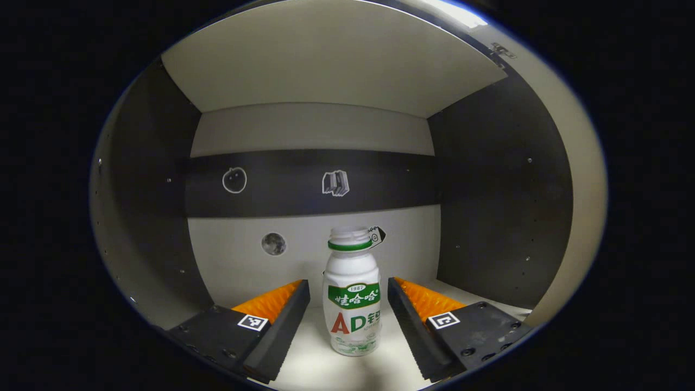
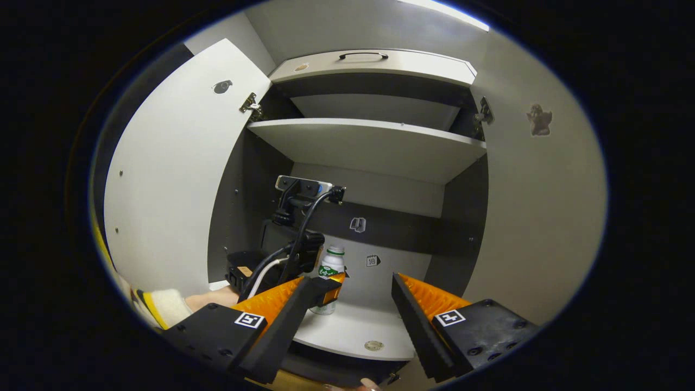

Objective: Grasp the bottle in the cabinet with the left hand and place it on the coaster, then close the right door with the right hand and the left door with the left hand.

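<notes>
A small white bottle (image 1: 353,293) with a green collar and a green and red label stands upright on the cabinet's lower shelf (image 1: 320,369). My left gripper (image 1: 348,290) is open inside the cabinet, one finger on each side of the bottle with a gap to both. In the right gripper view the same bottle (image 2: 331,267) shows deep in the cabinet, with the left gripper (image 2: 328,288) and its black body and cables around it. My right gripper (image 2: 352,285) hangs open in front of the cabinet, holding nothing. Both doors, the left door (image 2: 174,179) and the right door (image 2: 537,217), stand wide open.
An upper shelf (image 2: 369,144) spans the cabinet above the bottle, and a closed drawer with a dark handle (image 2: 364,55) sits over it. A person's hand and striped sleeve (image 2: 163,304) hold the left gripper at the lower left. The cabinet's dark side walls (image 1: 505,201) close in on both sides.
</notes>
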The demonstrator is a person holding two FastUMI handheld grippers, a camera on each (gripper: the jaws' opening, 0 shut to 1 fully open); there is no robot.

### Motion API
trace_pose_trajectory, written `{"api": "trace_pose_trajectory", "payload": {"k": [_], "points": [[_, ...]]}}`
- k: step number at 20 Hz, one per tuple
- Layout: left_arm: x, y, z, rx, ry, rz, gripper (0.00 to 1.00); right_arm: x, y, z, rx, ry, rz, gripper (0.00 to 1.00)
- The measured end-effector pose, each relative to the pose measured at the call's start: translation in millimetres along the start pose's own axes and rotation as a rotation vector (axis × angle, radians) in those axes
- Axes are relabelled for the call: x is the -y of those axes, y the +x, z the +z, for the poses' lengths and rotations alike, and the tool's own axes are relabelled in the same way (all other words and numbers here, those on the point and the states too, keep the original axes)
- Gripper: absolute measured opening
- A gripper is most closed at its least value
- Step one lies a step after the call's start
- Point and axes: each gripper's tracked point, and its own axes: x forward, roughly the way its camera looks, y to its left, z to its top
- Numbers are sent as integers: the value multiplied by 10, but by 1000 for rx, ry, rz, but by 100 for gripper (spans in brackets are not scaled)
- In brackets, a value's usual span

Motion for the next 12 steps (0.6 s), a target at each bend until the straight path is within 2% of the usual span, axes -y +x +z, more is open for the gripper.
{"api": "trace_pose_trajectory", "payload": {"k": [4, 5, 12], "points": [[12, 101, -112, -16, 3, -6, 89, 21, 58, -74, -12, -9, -4, 98], [17, 118, -117, -14, -1, -11, 84, 25, 69, -86, -16, -12, -4, 98], [74, 181, -167, -19, -18, -39, 74, 92, 96, -138, -23, -12, -20, 98]]}}
